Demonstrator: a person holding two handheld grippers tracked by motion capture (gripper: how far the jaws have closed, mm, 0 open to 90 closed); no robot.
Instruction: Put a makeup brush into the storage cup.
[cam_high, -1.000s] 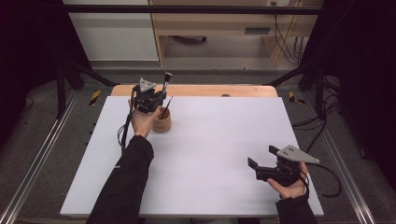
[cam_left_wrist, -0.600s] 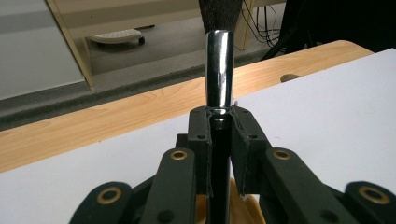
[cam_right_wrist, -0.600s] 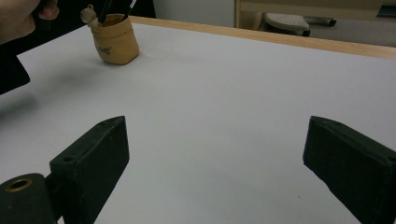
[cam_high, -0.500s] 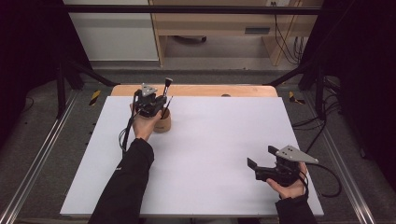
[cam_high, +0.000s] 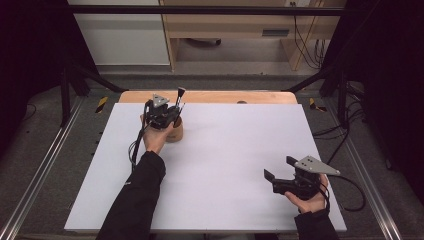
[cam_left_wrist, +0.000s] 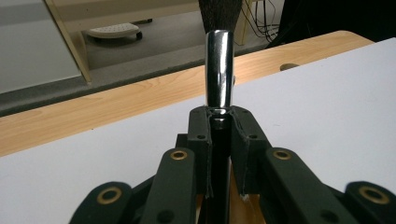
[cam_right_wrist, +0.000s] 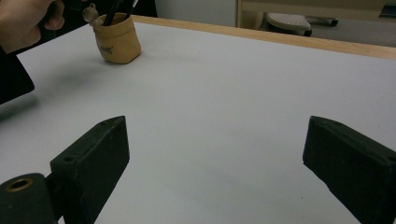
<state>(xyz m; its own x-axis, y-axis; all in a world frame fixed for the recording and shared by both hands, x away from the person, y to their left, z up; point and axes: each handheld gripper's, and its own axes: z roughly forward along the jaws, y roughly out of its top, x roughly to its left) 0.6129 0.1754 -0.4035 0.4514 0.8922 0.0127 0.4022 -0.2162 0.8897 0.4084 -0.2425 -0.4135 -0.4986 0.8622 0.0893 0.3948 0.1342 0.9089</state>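
Observation:
A tan pouch-like cup (cam_high: 174, 131) (cam_right_wrist: 117, 38) stands near the far left of the white table and holds dark-handled brushes. My left gripper (cam_high: 170, 114) (cam_left_wrist: 219, 122) hovers right over the cup, shut on a makeup brush (cam_high: 179, 100). Its black handle sits between the pads, and the chrome ferrule (cam_left_wrist: 218, 70) and dark bristles rise above them. My right gripper (cam_high: 280, 169) (cam_right_wrist: 215, 149) rests low near the front right of the table, jaws wide open with nothing between them.
The white table top (cam_high: 235, 145) spreads between the two hands, with a wooden strip (cam_high: 210, 96) along its far edge. Metal rails (cam_high: 45, 165) flank the table. Wooden furniture and cables stand on the floor behind.
The left gripper and its brush have shifted slightly over the cup. The right gripper has stayed where it was.

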